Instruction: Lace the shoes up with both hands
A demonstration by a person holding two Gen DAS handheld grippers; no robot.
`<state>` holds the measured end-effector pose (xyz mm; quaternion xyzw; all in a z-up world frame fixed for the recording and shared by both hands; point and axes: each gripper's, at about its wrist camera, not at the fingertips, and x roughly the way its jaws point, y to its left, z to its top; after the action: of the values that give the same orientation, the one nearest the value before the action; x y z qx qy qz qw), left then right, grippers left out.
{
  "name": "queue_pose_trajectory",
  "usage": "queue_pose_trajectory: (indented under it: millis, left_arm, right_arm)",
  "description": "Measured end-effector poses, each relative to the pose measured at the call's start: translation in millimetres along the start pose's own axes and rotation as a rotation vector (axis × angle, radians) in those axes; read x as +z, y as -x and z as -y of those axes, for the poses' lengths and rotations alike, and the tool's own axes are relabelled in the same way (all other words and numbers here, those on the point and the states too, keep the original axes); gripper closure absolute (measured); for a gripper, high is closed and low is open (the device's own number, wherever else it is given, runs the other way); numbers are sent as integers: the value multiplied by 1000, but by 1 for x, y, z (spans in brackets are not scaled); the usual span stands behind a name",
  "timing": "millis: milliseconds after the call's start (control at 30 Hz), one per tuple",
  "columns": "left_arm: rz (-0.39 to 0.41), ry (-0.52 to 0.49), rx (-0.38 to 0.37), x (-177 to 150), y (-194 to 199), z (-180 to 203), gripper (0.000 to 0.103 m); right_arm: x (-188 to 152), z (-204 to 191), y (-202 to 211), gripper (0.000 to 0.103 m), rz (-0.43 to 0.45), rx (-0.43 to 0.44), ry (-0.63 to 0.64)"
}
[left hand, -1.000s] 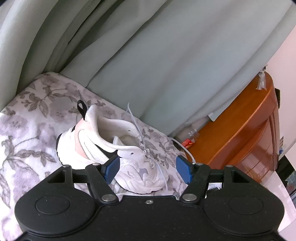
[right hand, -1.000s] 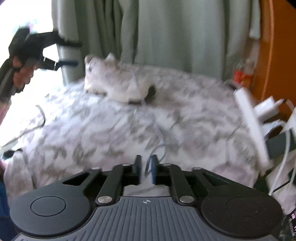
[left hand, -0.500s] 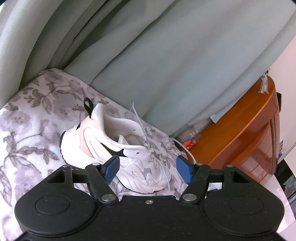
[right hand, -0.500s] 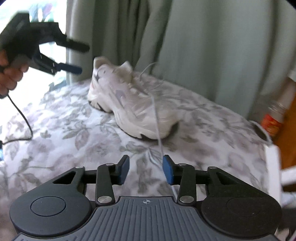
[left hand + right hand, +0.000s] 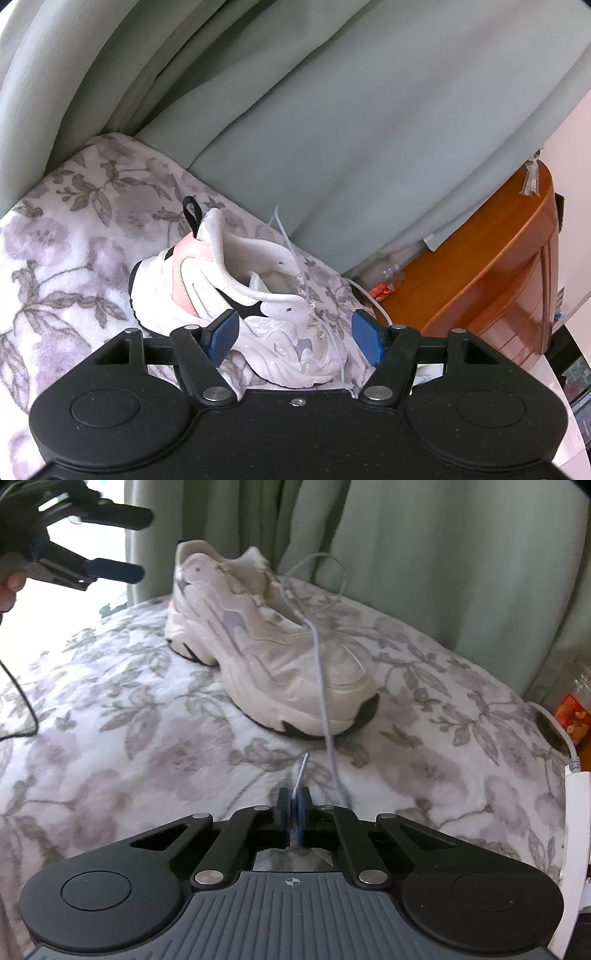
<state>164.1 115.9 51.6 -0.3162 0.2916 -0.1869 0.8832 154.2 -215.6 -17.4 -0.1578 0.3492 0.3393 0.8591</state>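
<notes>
White chunky sneaker with pink heel panel [image 5: 266, 653] rests on its sole on grey floral fleece blanket [image 5: 110, 738], toe toward right gripper.

Right gripper [image 5: 294, 812]: blue pads pressed together, pinching thin white shoelace [image 5: 321, 686] near its tip; lace runs from upper eyelets down over toe, slightly slack. Grip likely meant to control the free end for threading.

Left gripper [image 5: 295, 338]: pads spread wide, nothing between them, hovering above the shoe's heel side; second lace end [image 5: 280, 229] stands loose near collar, unheld.
</notes>
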Motion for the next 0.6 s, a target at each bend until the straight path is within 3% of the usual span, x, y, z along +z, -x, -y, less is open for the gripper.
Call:
queue_pose_trajectory:
  millis: [100,333,600]
  left_arm:
    - [-9,3,-10,-2,1,0,38]
    - [-88,18,-88,-18,-9,8,38]
    - [-153,-5,-128,-31,-24,23,38]
  right_arm:
    - [-1,-7,7,101,31,34,-14]
    - [15,-31,36,101,207,75,-5]
    - [28,-52,38,101,264,125,26]
